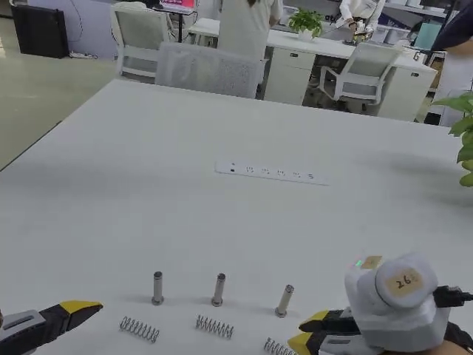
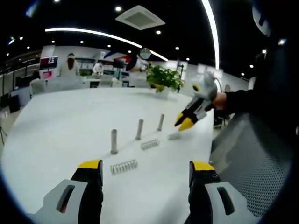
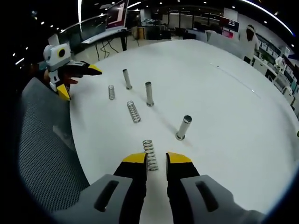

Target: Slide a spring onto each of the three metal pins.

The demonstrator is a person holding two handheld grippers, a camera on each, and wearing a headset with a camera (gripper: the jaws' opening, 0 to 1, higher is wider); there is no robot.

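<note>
Right gripper view puts our right gripper (image 3: 152,159) with jaws a narrow gap apart, straddling the near end of a spring (image 3: 148,148) that lies flat, long axis running straight ahead; as far as we can judge, nothing is pinched. The nearest pin (image 3: 183,127) stands upright just ahead and to the right, while our left gripper (image 2: 147,165), wide open and empty, is well apart. Head view cuts this spring off at its bottom edge.

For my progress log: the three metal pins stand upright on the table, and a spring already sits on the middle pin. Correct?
No. The pins stand upright, but the middle pin is bare: all three springs lie on the table in front of them, as the head view shows.
</note>
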